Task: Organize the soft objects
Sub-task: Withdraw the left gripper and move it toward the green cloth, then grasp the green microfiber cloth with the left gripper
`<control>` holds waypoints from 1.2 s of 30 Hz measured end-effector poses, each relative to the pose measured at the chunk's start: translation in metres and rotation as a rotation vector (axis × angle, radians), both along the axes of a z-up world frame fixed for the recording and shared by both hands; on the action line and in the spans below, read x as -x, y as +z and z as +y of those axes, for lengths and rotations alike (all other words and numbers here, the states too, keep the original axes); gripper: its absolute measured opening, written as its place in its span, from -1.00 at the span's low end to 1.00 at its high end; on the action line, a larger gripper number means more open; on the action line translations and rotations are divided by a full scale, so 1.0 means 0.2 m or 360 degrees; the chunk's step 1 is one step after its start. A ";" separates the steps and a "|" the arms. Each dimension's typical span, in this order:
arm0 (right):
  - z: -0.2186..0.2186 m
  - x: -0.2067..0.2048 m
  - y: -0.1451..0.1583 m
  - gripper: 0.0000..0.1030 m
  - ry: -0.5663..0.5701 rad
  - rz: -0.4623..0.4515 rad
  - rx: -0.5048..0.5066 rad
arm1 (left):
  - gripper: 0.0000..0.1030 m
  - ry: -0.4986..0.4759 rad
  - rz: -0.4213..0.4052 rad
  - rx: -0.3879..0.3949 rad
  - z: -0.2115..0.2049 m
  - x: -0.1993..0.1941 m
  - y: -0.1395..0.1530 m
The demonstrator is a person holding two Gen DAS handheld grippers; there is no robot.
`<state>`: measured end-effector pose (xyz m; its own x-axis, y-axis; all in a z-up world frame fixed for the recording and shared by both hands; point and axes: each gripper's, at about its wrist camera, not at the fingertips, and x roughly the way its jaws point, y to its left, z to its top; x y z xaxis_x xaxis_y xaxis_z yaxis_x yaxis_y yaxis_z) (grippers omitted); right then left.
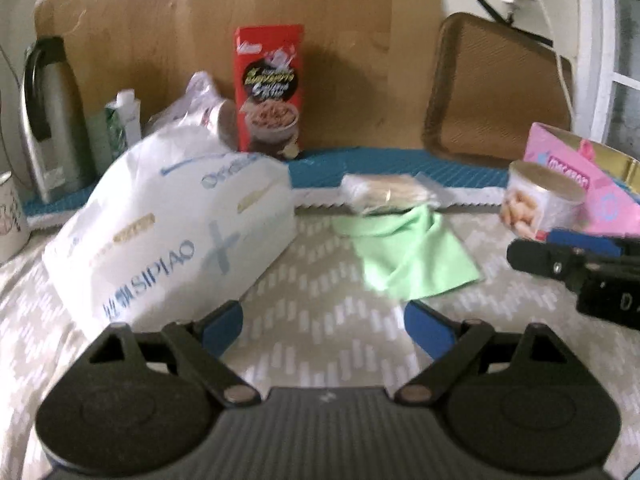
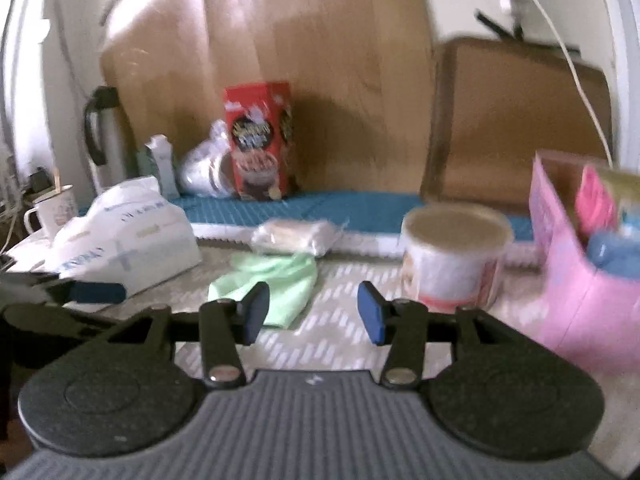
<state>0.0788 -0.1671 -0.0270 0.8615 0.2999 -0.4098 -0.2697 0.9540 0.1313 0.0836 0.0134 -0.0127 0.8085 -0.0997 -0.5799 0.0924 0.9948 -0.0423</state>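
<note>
Right now both my claws hang over a table spread with a grey-and-white patterned cloth (image 1: pixel 320 344), and neither grips anything. My left gripper (image 1: pixel 324 330) has its blue pads spread wide, nothing but bare cloth between them. My right gripper (image 2: pixel 314 312) is parted too, though more narrowly — also empty.

From the left wrist view, the green cloth (image 1: pixel 404 252) lies crumpled at about one o'clock, its far end tucked just under a clear-wrapped soft packet (image 1: pixel 384 192) at twelve. A big white tissue pack (image 1: pixel 172 232) leans at ten o'clock, close beside my left finger. At two o'clock stands a round tin (image 1: pixel 540 204), touching a pink box (image 1: pixel 580 184) behind it; my other claw pokes in at three.

From the right wrist view, the green cloth sits at eleven o'clock, just beyond my left pad, the tin at one, the pink box at three.

At the back runs a blue ribbed mat (image 1: pixel 360 164) — on it a red cereal box (image 1: pixel 268 88), a crumpled plastic bag (image 1: pixel 200 108), a small green carton (image 1: pixel 120 128) and a steel thermos (image 1: pixel 52 112). A wooden board (image 1: pixel 240 40) and a brown tray (image 1: pixel 496 84) lean on the pale wall; a white mug (image 2: pixel 56 208) sits far left.
</note>
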 end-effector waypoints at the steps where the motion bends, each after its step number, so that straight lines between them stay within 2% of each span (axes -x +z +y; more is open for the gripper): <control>1: 0.00 -0.01 -0.02 0.00 -0.0024 0.0026 -0.0013 | 0.77 -0.0002 -0.0004 0.0021 0.01 0.00 0.00; 4: -0.02 0.02 -0.04 0.01 -0.0104 0.0053 -0.0044 | 0.79 -0.0002 0.0011 0.0016 0.00 -0.02 -0.02; 7: -0.06 0.04 -0.05 0.12 -0.0146 0.0040 -0.0094 | 0.79 0.0001 0.0040 0.0019 -0.01 -0.04 -0.02; 18: -0.11 0.03 -0.07 0.14 -0.0152 0.0059 -0.0226 | 0.79 0.0010 0.0008 -0.0014 -0.01 -0.02 -0.03; 22: -0.11 0.06 -0.06 0.16 -0.0139 0.0031 -0.0227 | 0.82 -0.0001 -0.0014 -0.0042 -0.02 0.00 -0.02; 25: -0.10 0.07 -0.06 0.25 -0.0116 -0.0001 -0.0205 | 0.82 -0.0032 -0.0055 -0.0049 -0.02 0.02 -0.02; 30: -0.09 0.09 -0.05 0.28 -0.0093 -0.0028 -0.0183 | 0.96 -0.0131 -0.0219 -0.0045 -0.03 0.10 0.01; 31: -0.09 0.09 -0.05 0.29 -0.0085 0.0002 -0.0164 | 0.96 -0.0148 -0.0237 -0.0055 -0.03 0.11 0.01; 36: -0.10 0.09 -0.05 0.31 -0.0084 -0.0002 -0.0188 | 0.99 -0.0207 -0.0242 -0.0055 -0.04 0.10 0.01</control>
<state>0.0613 -0.1868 -0.0373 0.8778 0.3002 -0.3734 -0.2197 0.9448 0.2432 0.0633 0.0046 -0.0099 0.8687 -0.1910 -0.4570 0.2226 0.9748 0.0158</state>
